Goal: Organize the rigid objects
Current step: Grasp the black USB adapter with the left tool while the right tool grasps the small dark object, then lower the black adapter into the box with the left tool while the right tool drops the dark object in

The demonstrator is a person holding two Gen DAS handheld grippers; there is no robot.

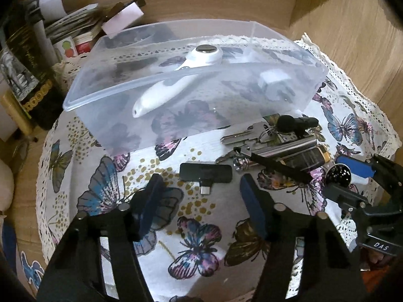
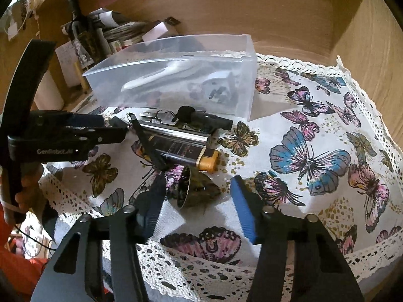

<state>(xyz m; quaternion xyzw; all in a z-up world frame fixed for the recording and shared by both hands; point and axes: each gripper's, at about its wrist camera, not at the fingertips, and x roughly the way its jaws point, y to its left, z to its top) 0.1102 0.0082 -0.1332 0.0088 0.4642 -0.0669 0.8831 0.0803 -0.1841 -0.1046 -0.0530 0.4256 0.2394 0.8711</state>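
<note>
Both tongs are open. The left tongs (image 1: 201,188) hover over a small black adapter (image 1: 206,173) at the frame's centre, on the butterfly cloth (image 1: 196,239) covering the table. The right tongs (image 2: 199,191) straddle a dark cone-shaped cap (image 2: 194,188) at mid-frame. Above sit keys (image 1: 241,134), a battery (image 2: 191,154) and a clear box (image 1: 191,80) holding a white device (image 1: 176,80).

On the body of the right gripper (image 1: 352,173) there is a small label — "DAS". The left gripper (image 2: 110,125) carries on its side the white text "GenRobot.AI". The bottle labels cannot be read.
</note>
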